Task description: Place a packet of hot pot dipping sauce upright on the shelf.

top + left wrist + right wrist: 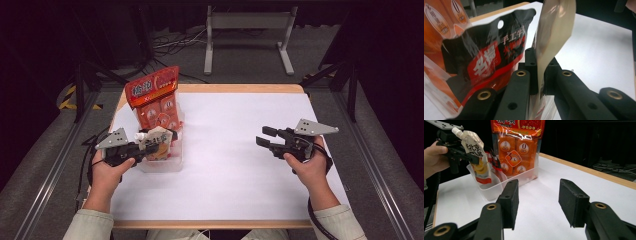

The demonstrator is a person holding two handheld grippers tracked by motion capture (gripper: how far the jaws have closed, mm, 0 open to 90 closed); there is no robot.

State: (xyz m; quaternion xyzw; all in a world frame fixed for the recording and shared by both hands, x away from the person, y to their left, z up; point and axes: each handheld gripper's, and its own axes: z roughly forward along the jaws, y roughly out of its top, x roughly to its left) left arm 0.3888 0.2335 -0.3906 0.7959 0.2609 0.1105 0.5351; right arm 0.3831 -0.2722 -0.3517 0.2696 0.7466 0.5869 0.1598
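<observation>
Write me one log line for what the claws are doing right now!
left claw: shut on spout pouch, over clear bin | right claw: open, empty, over white table | bin: orange snack bag, black-red packet

Premises: a recording lab or test bay, not a home or shop. A single wooden-edged table (240, 89) carries a plain white sheet (240, 150) as its work surface. Surroundings are dark, hung with black curtain (584, 140). Floor is grey carpet (30, 175), with loose cables (175, 42) running behind the table and yellow-black hazard tape (67, 97) at the left. A grey metal stand (247, 30) sits beyond the table; black tripod legs (87, 85) flank it. Metal rails (55, 165) run along both sides.
</observation>
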